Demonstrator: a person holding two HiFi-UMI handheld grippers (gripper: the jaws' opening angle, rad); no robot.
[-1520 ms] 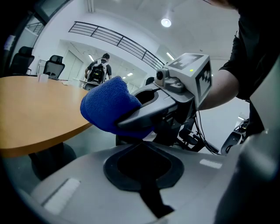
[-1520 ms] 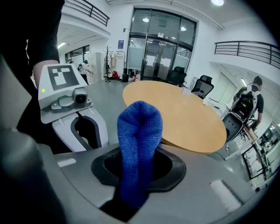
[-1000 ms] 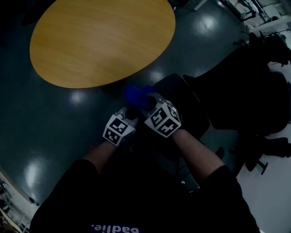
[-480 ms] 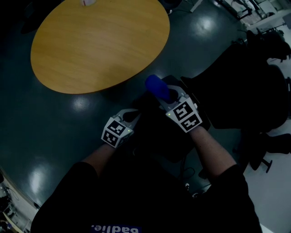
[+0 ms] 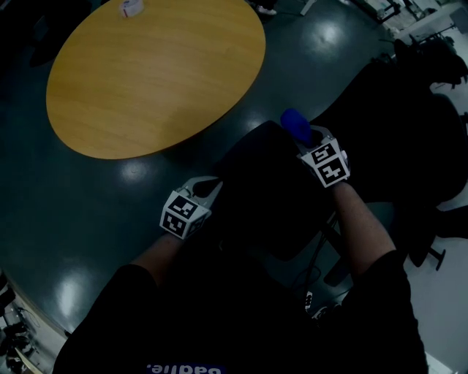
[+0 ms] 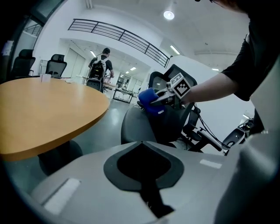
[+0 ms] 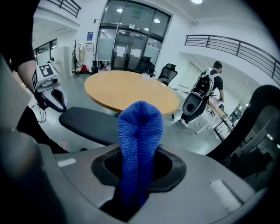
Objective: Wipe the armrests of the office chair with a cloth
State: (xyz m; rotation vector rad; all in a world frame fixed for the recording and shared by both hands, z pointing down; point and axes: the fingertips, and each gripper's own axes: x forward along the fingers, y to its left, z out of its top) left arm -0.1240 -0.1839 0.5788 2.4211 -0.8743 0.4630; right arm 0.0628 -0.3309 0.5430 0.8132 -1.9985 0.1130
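The right tool [image 5: 307, 136] is clamped on a blue cloth [image 7: 140, 131]. The cloth stands up as a folded, rounded bunch out of the closed jaws, and its lower part is pinched in the slot between them. From the head view, this tool is held out over the far right corner of the black chair [image 5: 267, 193], with the cloth at its tip just beside the dark back [image 5: 409, 117] of the chair. Whether the cloth touches the chair cannot be told.

The left tool [image 5: 208, 188] is closed on nothing. Its own view shows the two grey jaws meeting at the tips, with only the dark hollow behind them. It sits at the near left edge of the seat [image 7: 87, 122], well apart from the right tool, with the seat between the two. In the left gripper view the cloth and the right tool's marker cube [image 6: 180, 85] show against the chair back.

A round wooden table [image 5: 153, 73] stands beyond the chair on the dark, shiny floor [image 5: 73, 219]. A small white thing [image 5: 131, 6] is near its far edge. A person with a backpack [image 7: 206, 89] is well off in the background
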